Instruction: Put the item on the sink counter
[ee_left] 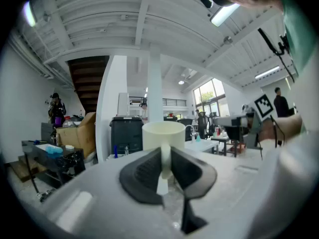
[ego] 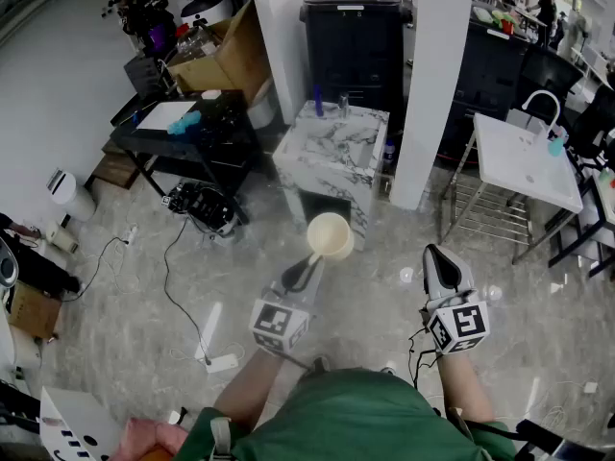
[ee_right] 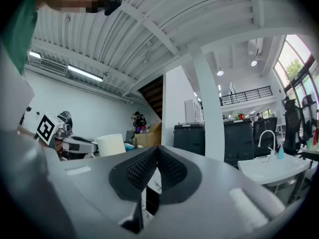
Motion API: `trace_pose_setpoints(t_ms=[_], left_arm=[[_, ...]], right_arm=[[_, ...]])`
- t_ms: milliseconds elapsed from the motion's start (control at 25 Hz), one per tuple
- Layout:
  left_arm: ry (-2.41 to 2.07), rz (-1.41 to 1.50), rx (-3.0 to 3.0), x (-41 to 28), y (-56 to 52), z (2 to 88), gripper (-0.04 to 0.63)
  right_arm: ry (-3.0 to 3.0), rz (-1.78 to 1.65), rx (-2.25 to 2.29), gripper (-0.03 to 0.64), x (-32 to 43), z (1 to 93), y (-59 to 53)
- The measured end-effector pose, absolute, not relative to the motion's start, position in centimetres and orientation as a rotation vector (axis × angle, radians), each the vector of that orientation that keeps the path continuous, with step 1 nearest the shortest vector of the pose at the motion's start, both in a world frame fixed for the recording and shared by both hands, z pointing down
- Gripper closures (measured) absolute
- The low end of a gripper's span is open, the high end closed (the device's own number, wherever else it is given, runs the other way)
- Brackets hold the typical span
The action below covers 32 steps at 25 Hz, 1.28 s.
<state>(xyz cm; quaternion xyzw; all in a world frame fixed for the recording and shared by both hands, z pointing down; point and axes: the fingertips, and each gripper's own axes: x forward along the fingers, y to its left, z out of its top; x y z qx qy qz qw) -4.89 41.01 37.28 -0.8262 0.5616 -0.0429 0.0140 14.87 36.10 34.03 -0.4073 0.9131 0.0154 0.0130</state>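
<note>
Holding the cup (ego: 330,235) by its handle (ee_left: 165,156), pinched in our left gripper (ego: 307,271), we stand mid-floor; our right gripper (ego: 441,260) is pressed together, empty. The sink counter (ego: 519,166) lies far right, well apart, so the placing is not yet done.

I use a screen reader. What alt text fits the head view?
The left gripper holds a cream cup by its handle above a grey floor; the right gripper is shut and empty. A white sink counter stands ahead to the right.

No readable text; only square markers (ee_right: 46,127) on left cube (ego: 279,323) and right cube (ego: 459,327).
</note>
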Motion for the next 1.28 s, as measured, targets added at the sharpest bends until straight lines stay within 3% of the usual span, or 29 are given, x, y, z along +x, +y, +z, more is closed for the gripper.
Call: trace_pose_setpoints(t_ms=[360,920,1280], left_arm=[[1.735,-0.118,-2.592,-7.0,40.3,37.8,0.554],[1.694,-0.100,-2.644,-16.7,37.0,39.6,0.554],[1.708,-0.143,-2.657,-17.1,30.7,40.6,0.554]], right_arm=[[2.843,0.046,-1.275,0.615,13.0,34.2,35.6],[2.815,-0.018,-1.443,0.615,6.2,35.9,33.0],[2.835,-0.140,-1.421,0.615,4.9,38.6,26.3]])
